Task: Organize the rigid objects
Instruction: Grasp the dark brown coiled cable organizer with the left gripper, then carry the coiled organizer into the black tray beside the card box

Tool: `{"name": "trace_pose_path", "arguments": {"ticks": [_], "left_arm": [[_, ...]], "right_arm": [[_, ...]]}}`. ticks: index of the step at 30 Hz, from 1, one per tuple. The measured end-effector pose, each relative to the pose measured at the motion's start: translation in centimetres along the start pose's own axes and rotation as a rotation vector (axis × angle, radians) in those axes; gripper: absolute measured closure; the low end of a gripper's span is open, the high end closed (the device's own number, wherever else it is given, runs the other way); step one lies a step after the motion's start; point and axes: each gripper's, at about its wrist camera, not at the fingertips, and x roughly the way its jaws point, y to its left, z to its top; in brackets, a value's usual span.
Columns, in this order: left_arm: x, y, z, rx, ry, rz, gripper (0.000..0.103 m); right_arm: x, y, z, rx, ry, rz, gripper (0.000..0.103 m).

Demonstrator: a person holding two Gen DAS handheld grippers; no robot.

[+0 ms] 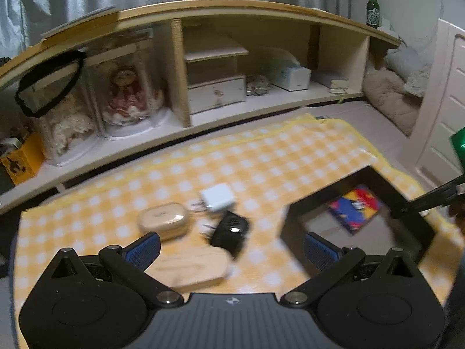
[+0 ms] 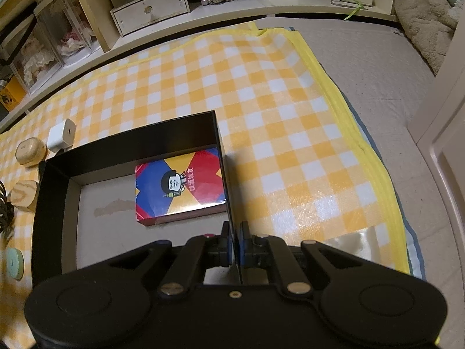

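Right gripper [image 2: 235, 244] pitched steeply down, jaws clamped on right wall of black box [image 2: 222, 157]. Colourful card box [image 2: 178, 187] lies flat inside black box against that wall. Left gripper [image 1: 232, 250] angled down, jaws spread wide, nothing between them, left of black box. Beyond it, left of black box: wooden block [image 1: 193, 266], black charger [image 1: 229, 231], wooden case [image 1: 162, 219], white charger [image 1: 218, 197] on checked cloth [image 2: 261, 101].

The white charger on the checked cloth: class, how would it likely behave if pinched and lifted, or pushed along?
The white charger looks like a hard, boxy block, so it should probably stay stiff in a pinch. Its glossy faces may be slippery. Its prongs stick out sideways toward the wooden case, so a push might snag them on the cloth or turn it.
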Motion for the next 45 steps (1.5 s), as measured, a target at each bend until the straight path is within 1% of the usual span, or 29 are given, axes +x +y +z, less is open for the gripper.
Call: {"name": "trace_pose_path", "arguments": {"ticks": [4,7,10,11,15,18,20,23,26,29,31,33,39,41,42,43,45], "left_arm": [[1.2,3.7,-0.9,0.024,-0.015,-0.011,0.0],[2.2,5.5,-1.6,0.075,0.012,-0.031,0.0],[3.1,6.8,-2.4,0.12,0.044,-0.012,0.0],[3.5,7.2,-2.7,0.117,0.055,-0.011,0.0],[4.9,8.5,-3.3,0.092,0.105,-0.052,0.0],[5.7,9.5,-3.9,0.05,0.142,-0.087,0.0],[5.5,10.0,-4.3,0.028,0.147,-0.104,0.0],[4.9,10.6,-4.6,-0.004,0.163,-0.153,0.0],[4.2,10.5,-5.1,0.01,0.177,-0.179,0.0],[4.1,9.7,-5.7,0.025,0.227,-0.2,0.001],[4.3,9.1,-6.0,0.043,0.262,-0.185,0.002],[4.6,8.4,-6.1,0.049,0.287,-0.154,0.004],[5.1,8.5,-5.4,-0.069,0.31,-0.076,0.005],[5.2,8.3,-5.2,-0.078,0.319,-0.049,0.006],[5.3,8.2,-5.2,-0.077,0.326,-0.036,0.01],[5.4,8.2,-5.2,-0.075,0.331,-0.025,0.011],[5.4,8.3,-5.2,-0.092,0.335,-0.021,0.012]], "right_arm": [[0.0,0.0,0.0,-0.002,0.002,-0.003,0.098],[0.0,0.1,0.1,-0.005,0.006,-0.007,0.098],[0.2,0.2,0.2,-0.01,0.013,-0.014,0.098],[0.3,0.2,0.2,-0.011,0.015,-0.016,0.098],[0.3,0.3,0.2,-0.015,0.018,-0.021,0.098],[0.3,0.3,0.2,-0.016,0.019,-0.022,0.098],[0.3,0.3,0.2,-0.017,0.02,-0.022,0.097],[0.4,0.4,0.2,-0.021,0.023,-0.026,0.097],[0.4,0.4,0.2,-0.022,0.025,-0.026,0.097],[0.5,0.4,0.1,-0.025,0.029,-0.027,0.097],[0.5,0.5,0.1,-0.025,0.031,-0.027,0.097],[0.5,0.5,0.1,-0.026,0.031,-0.027,0.097],[0.7,0.4,0.1,-0.028,0.039,-0.027,0.097],[0.8,0.5,0.1,-0.03,0.041,-0.028,0.097],[0.8,0.5,0.1,-0.03,0.042,-0.028,0.097],[0.8,0.5,0.1,-0.031,0.042,-0.028,0.097],[0.8,0.5,0.1,-0.031,0.042,-0.028,0.098]]}}
